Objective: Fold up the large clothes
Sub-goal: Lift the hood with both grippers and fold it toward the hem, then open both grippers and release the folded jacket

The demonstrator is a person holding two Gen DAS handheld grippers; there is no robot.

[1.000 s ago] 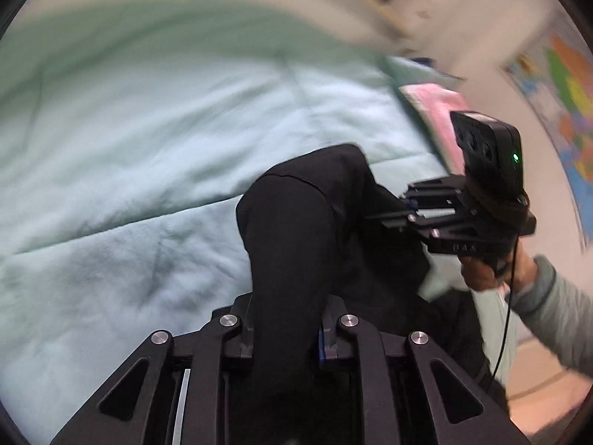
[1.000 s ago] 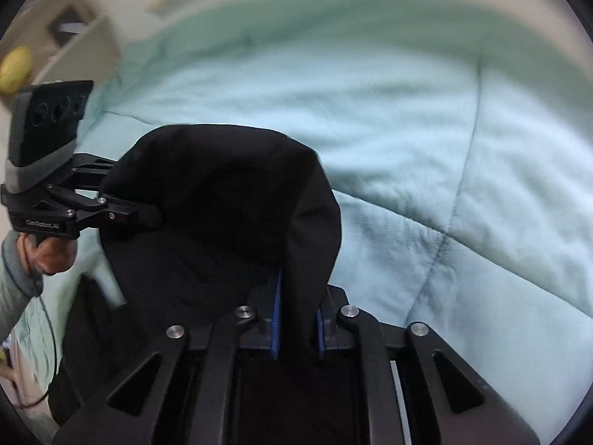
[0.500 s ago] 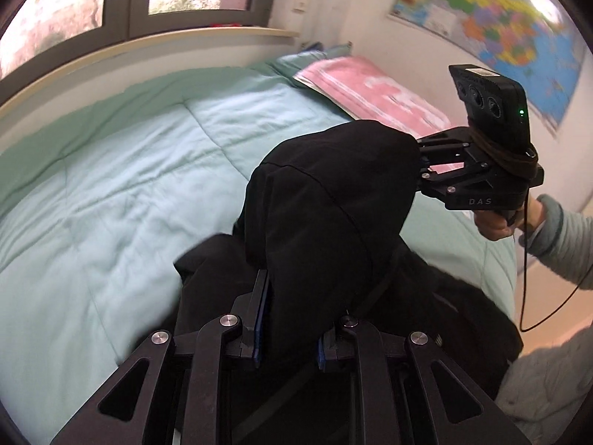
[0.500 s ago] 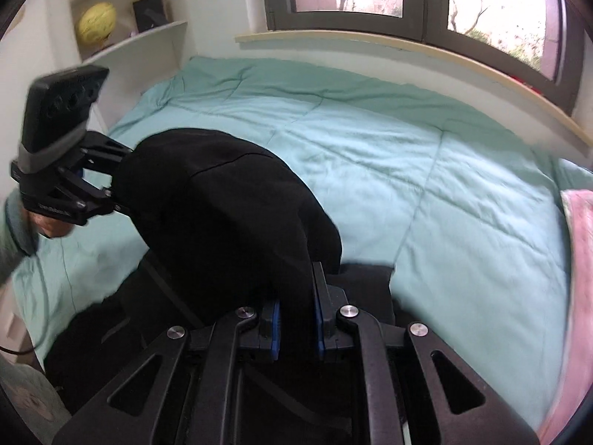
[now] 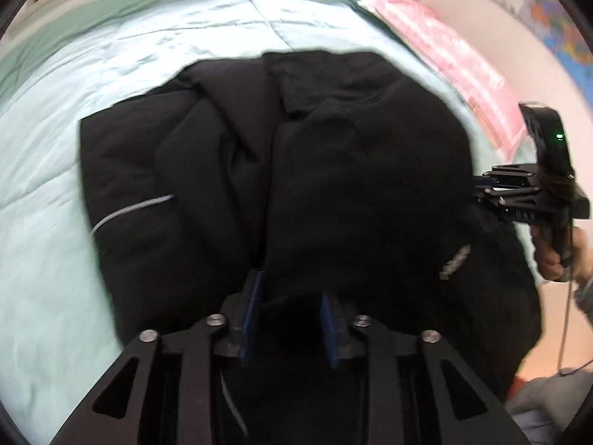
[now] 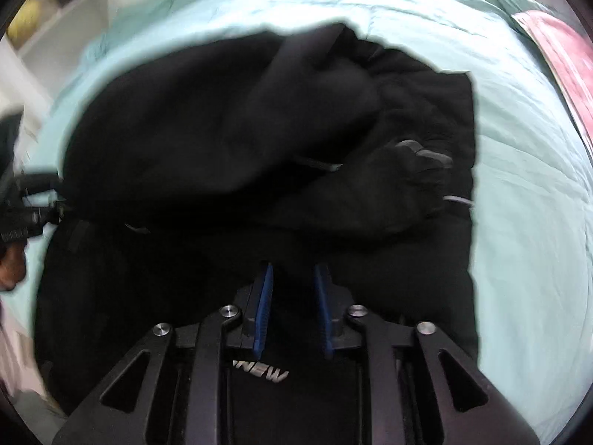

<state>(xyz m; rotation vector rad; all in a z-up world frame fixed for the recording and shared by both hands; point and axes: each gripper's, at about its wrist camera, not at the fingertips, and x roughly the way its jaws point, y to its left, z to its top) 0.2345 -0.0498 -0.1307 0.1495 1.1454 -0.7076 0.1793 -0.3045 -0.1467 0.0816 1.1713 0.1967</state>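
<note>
A large black jacket [image 5: 281,170] lies spread on the pale green bed; it also fills the right wrist view [image 6: 237,141]. My left gripper [image 5: 291,307] is shut on a fold of the jacket, with black cloth between its blue pads. My right gripper [image 6: 292,304] is shut on the jacket's other fold. The right gripper also shows at the right edge of the left wrist view [image 5: 481,189], its fingers sunk in the cloth. The left gripper shows at the left edge of the right wrist view [image 6: 48,204]. A sleeve with a grey cuff [image 6: 422,155] lies across the jacket.
The green quilt [image 5: 74,74] surrounds the jacket. A pink pillow [image 5: 444,48] lies at the head of the bed, also in the right wrist view [image 6: 563,59]. A wall map [image 5: 537,11] hangs at the right. Shelves [image 6: 48,26] stand at the left.
Both grippers have come down toward the bed with the held fold. The jacket, lifted in a hump before, now lies lower and spread wider over the quilt.
</note>
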